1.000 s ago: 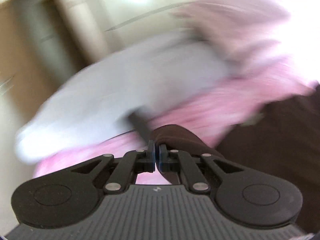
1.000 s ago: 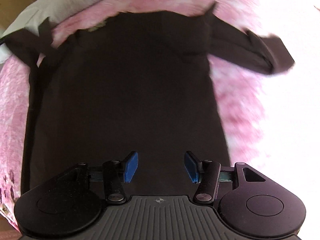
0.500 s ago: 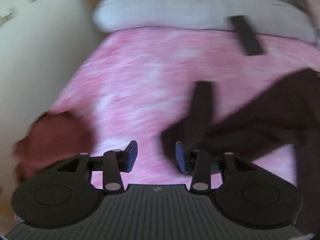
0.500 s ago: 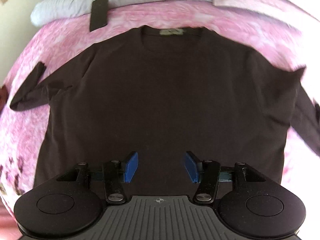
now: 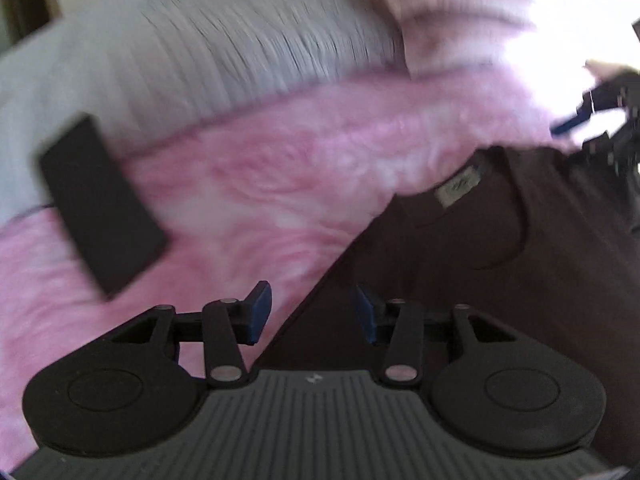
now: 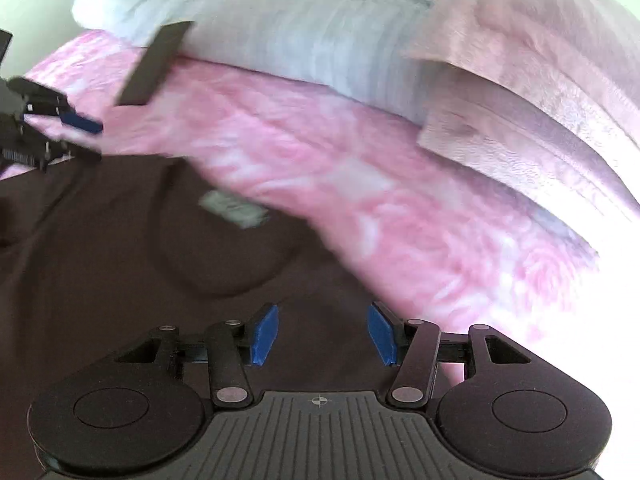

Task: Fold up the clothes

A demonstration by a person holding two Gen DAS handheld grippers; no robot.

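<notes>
A dark brown long-sleeved shirt lies flat on a pink bedspread, collar label up. My left gripper is open over the shirt's left shoulder edge. My right gripper is open over the shirt near its right shoulder, just below the collar label. Each gripper shows in the other's view: the right at the far right, the left at the far left. Both are empty.
A black flat rectangular object lies on the bedspread by a grey-white pillow; it also shows in the right wrist view. A folded pale pink blanket lies at the right by the pillow.
My left gripper let go of the brown sleeve and opened, then swung to the shirt's left shoulder. My right gripper moved up from the hem to the collar area.
</notes>
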